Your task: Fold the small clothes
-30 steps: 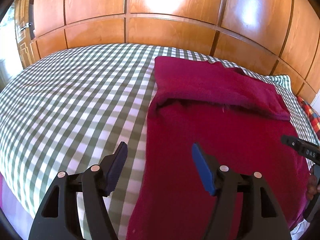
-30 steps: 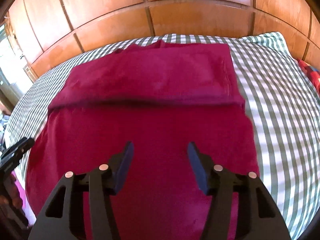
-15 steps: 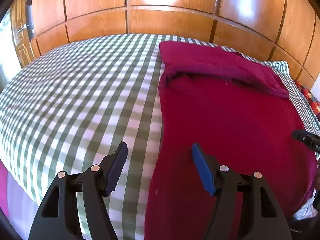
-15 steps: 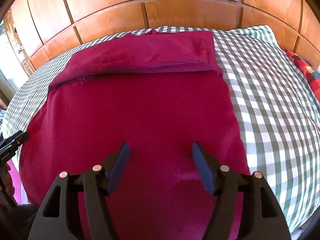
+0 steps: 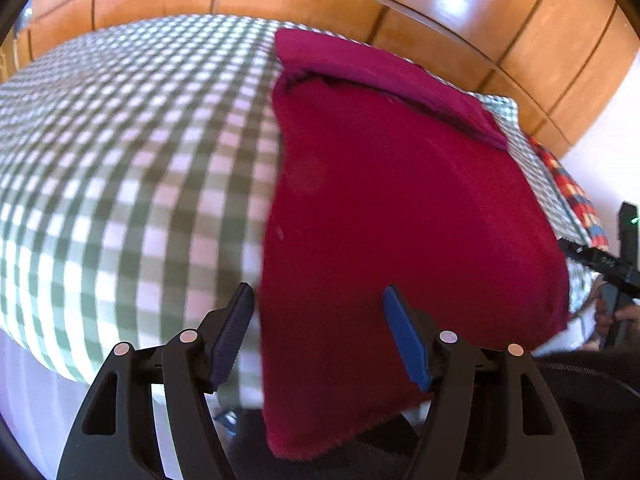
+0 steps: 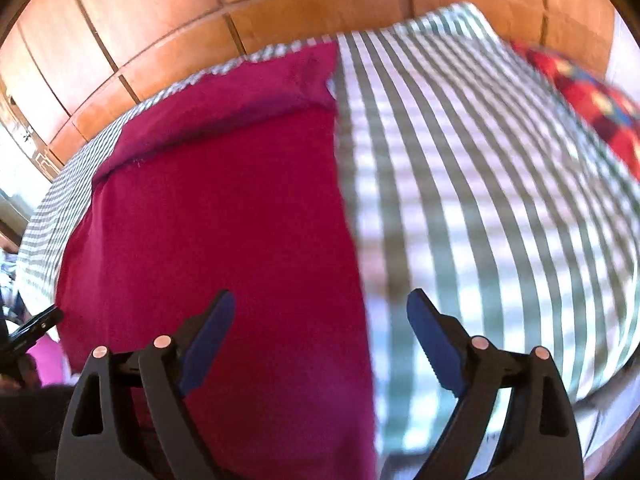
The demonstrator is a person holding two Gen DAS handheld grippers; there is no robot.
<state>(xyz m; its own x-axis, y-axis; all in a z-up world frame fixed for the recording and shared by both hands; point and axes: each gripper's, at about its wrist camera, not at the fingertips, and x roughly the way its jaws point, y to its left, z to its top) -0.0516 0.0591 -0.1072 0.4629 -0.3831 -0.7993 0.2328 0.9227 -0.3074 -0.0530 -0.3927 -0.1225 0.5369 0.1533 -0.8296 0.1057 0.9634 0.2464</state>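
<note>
Left hand-held gripper (image 5: 318,334) angled steeply down over the near edge of the bed (image 5: 120,168), jaws well apart and gripping nothing; left finger over the checked sheet, right finger over the garment (image 5: 400,208), the garment's left edge running between them. Right hand-held gripper (image 6: 320,340) likewise pitched down at the near edge, jaws wide, having just been opening, with the garment's right edge between them but not pinched. Dark red garment spread flat on the bed, long axis running near to far, far end folded back toward the near side as a band across its width, near end hanging over the bed's edge. Far beyond, wooden panels (image 5: 320,4). At the bed's far right, a patterned red cloth (image 6: 592,96).
</note>
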